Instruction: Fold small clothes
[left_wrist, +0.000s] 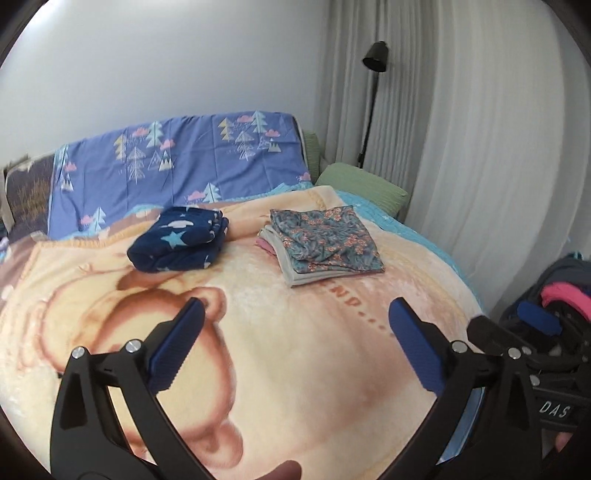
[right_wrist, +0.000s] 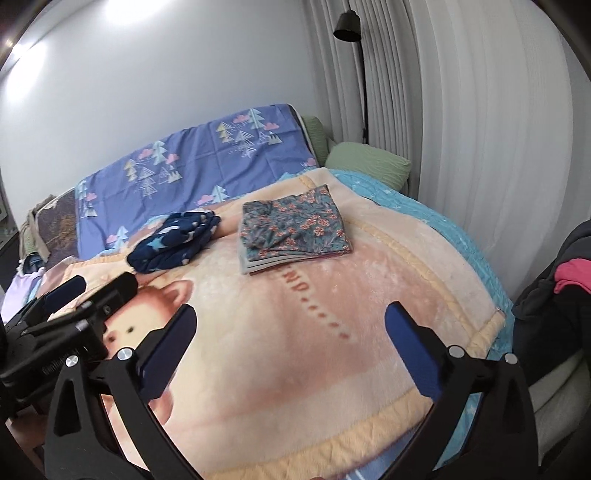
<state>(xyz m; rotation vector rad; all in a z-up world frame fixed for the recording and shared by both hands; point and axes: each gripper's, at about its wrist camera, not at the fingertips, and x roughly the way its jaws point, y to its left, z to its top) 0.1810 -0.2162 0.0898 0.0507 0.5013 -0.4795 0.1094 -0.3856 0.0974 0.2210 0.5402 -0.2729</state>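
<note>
Nearest you, both claws hang over the cream blanket (left_wrist: 277, 369) with nothing in them: your left gripper (left_wrist: 295, 343) has its jaws spread wide, your right gripper (right_wrist: 290, 345) the same. Farther out on the blanket, the floral stack (left_wrist: 325, 242) lies flat at right, folded square, grey and pink layers showing at its near-left edge. Navy star garment (left_wrist: 181, 240) sits left of it, well apart, a thick folded bundle, long axis running near-left to far-right. Farthest back, blue tree-print sheet (left_wrist: 184, 162).
</note>
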